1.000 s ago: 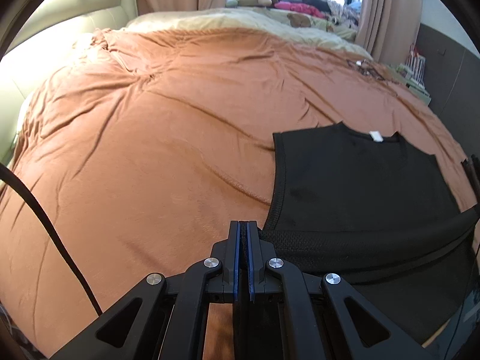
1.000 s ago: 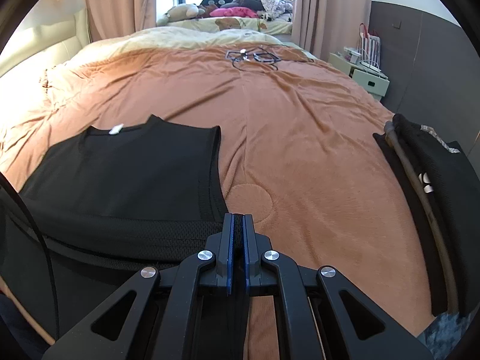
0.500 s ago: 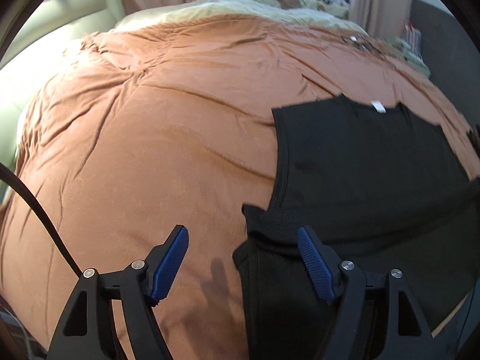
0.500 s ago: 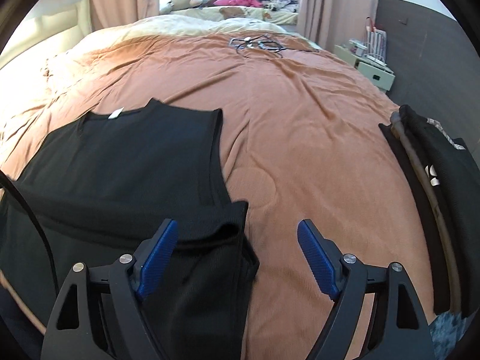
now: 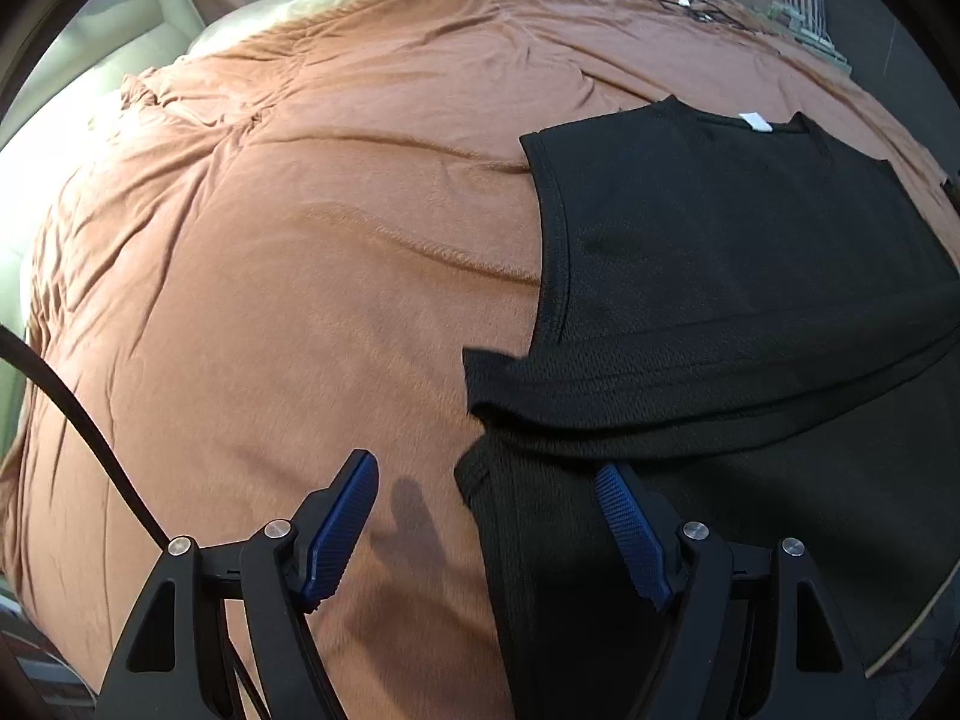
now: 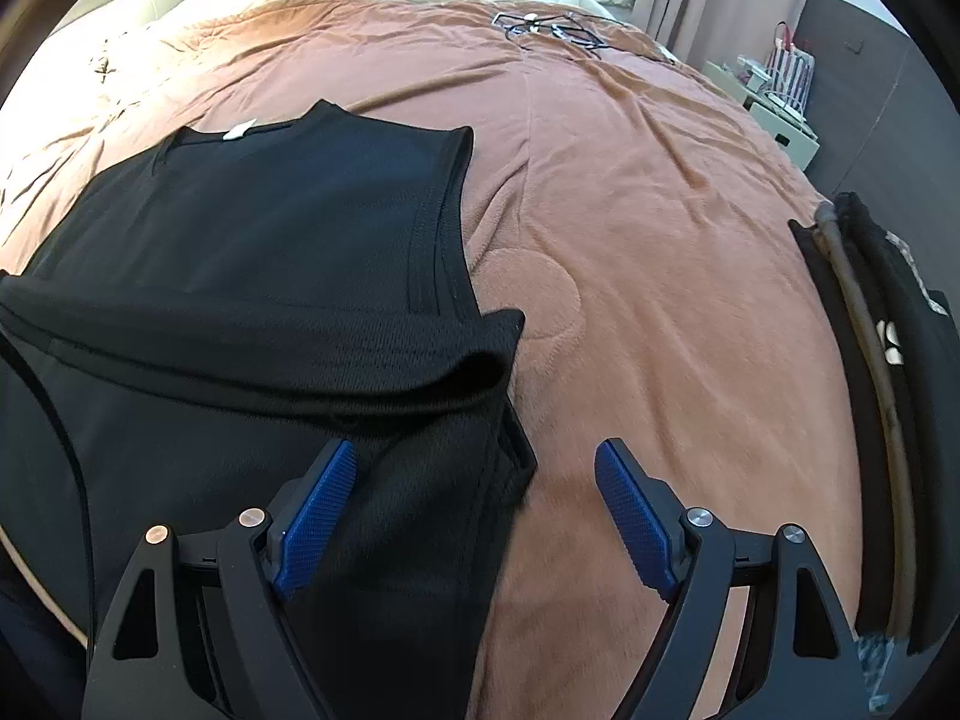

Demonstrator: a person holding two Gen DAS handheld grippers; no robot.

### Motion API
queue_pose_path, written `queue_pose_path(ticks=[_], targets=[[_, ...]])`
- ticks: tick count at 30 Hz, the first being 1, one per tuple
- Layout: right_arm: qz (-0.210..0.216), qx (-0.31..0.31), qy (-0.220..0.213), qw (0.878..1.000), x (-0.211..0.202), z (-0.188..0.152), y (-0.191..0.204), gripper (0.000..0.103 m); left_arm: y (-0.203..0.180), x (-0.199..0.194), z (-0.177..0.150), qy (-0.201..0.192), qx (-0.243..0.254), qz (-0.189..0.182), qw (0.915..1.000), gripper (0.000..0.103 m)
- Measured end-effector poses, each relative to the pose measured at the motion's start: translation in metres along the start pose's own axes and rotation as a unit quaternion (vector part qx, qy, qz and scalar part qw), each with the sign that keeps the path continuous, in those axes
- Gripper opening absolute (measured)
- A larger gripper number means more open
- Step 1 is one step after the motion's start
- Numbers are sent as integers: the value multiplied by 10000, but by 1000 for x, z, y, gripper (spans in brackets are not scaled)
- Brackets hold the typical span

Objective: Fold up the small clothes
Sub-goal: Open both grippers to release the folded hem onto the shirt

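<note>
A black sleeveless mesh top (image 5: 720, 252) lies flat on the brown bedspread (image 5: 270, 300), neck label away from me. Its lower part is folded up, so the hem edge (image 5: 600, 390) rests across the middle of the garment. In the right wrist view the same top (image 6: 252, 240) shows its folded hem corner (image 6: 480, 354). My left gripper (image 5: 486, 474) stands open above the top's left side edge, holding nothing. My right gripper (image 6: 474, 468) stands open above the right side edge, its pads apart from the cloth.
A stack of dark folded clothes (image 6: 888, 420) lies at the bed's right side. Tangled cables (image 6: 546, 30) lie on the far bedspread (image 6: 660, 240). A black cord (image 5: 78, 432) runs by my left gripper. A nightstand (image 6: 780, 114) stands beyond the bed.
Both grippers were shut on the top's hem corners a second ago and have opened. The hem dropped onto the garment. Both views tilted downward, closer to the cloth.
</note>
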State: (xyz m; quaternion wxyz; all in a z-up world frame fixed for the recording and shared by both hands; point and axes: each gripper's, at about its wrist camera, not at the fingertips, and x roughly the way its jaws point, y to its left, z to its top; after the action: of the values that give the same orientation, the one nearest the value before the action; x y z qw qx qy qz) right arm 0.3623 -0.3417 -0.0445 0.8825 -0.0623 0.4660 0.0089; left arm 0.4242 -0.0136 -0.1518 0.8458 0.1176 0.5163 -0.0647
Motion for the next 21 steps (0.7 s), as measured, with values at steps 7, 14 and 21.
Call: queue_pose_path(ticks=[7, 14, 21], targets=[[-10, 116, -23, 9999, 21, 24, -3, 81, 13, 18, 21, -14, -287, -112, 9995, 73], [50, 310, -113, 9994, 34, 40, -11, 75, 22, 28, 42, -89, -444, -448, 9980, 62], [276, 182, -133, 9994, 29, 39, -7, 74, 29, 31, 47, -20, -661, -884, 9939, 43]])
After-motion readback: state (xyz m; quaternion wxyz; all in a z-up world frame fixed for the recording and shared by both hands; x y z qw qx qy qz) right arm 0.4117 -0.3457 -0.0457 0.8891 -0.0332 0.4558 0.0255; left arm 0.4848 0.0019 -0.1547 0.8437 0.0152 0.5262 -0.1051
